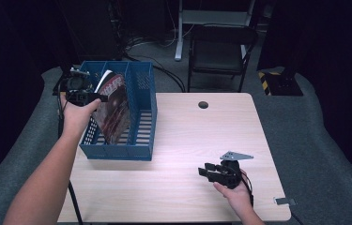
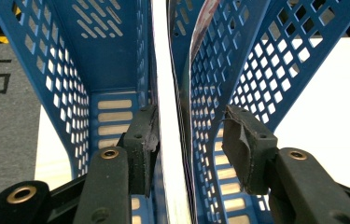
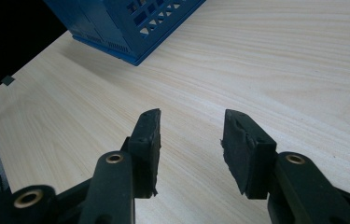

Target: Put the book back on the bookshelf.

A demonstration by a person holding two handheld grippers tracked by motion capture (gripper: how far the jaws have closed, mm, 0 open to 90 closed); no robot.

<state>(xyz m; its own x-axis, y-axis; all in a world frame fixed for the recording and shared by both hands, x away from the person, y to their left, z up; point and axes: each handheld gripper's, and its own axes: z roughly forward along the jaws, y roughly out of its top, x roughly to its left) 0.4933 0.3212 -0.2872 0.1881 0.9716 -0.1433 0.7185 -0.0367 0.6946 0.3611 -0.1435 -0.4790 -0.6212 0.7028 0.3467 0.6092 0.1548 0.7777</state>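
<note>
- Blue plastic file rack (image 1: 141, 117) is standing at the worktop's (image 1: 187, 140) left edge, keeping a magazine (image 1: 115, 110) upright, leaning in one slot.
- Left hand-held gripper (image 2: 189, 135) is straddling the magazine's (image 2: 172, 140) top edge, jaws parted, right pad clear, likely releasing it.
- Right hand-held gripper (image 1: 207, 171) is resting on bare worktop, half open, holding nothing, out of the way.

High view overhead; tool views close, sharing rack (image 1: 141, 101).

Black chair (image 1: 220, 49) behind table (image 1: 187, 140); white stand leg (image 1: 179, 33), cables on grey floor (image 1: 164, 56).
</note>
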